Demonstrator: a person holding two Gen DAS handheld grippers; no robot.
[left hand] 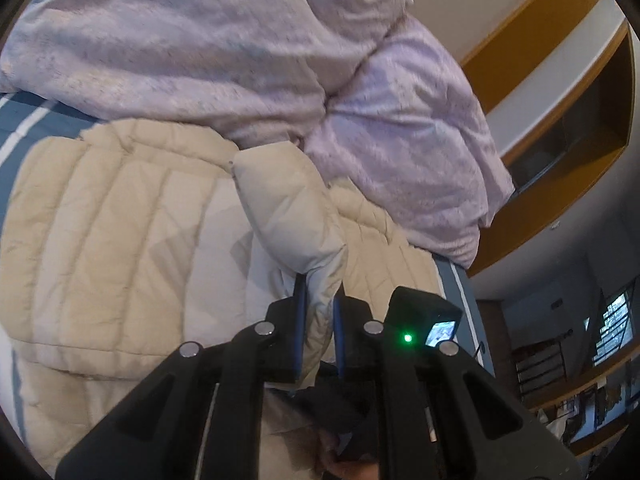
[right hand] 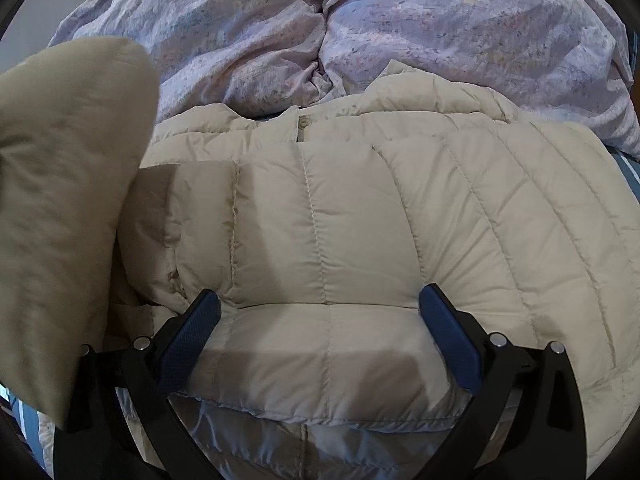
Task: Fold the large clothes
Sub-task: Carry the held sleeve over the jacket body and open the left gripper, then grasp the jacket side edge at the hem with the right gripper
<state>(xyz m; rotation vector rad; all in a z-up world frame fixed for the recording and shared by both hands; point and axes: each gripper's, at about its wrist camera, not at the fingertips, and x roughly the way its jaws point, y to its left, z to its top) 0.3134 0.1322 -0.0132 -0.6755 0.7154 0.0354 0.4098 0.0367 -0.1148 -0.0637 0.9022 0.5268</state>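
A cream quilted puffer jacket (right hand: 360, 216) lies spread on the bed, its collar and button toward the duvet. My left gripper (left hand: 320, 292) is shut on the jacket's sleeve (left hand: 288, 216), which rises from the blue pads and hangs over the jacket body (left hand: 112, 232). That lifted sleeve (right hand: 60, 208) fills the left edge of the right wrist view, blurred. My right gripper (right hand: 320, 304) stands open just over the jacket's lower quilted panel, its blue pads (right hand: 192, 332) wide apart with only flat fabric between them.
A crumpled lilac duvet (right hand: 360, 32) is heaped at the far side of the bed, touching the jacket's collar. Blue-and-white striped bedsheet (left hand: 24, 124) shows at the jacket's edges. Wooden wall trim (left hand: 552, 92) and shelving (left hand: 580, 384) stand beyond the bed's edge.
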